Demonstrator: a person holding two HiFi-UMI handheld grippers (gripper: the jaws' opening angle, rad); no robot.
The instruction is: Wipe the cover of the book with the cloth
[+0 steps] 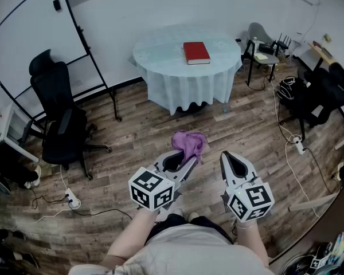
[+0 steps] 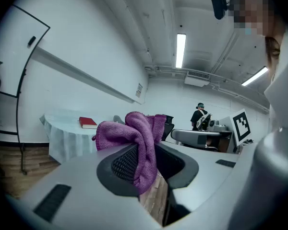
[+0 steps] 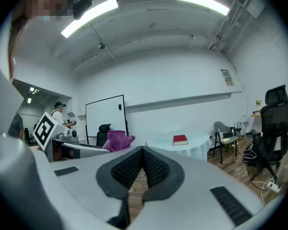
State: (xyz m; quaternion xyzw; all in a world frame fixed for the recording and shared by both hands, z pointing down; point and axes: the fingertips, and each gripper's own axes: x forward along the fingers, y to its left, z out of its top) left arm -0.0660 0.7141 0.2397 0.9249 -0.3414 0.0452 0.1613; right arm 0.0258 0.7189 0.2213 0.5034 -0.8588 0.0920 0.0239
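While the left hand-held gripper [image 2: 149, 163] pinches one fold of the purple cloth [image 2: 133, 132] and the right hand-held gripper [image 3: 143, 163] is closed on nothing, the red book [image 1: 196, 52] lies mid-counter [image 1: 158, 61], well apart. Likely faults: the cloth slipping free, or the unbraced book sliding under the wipe.

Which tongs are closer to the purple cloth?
Left. The left tongs are clamped on the purple cloth. The right tongs are shut and empty, off to its right, not touching it.
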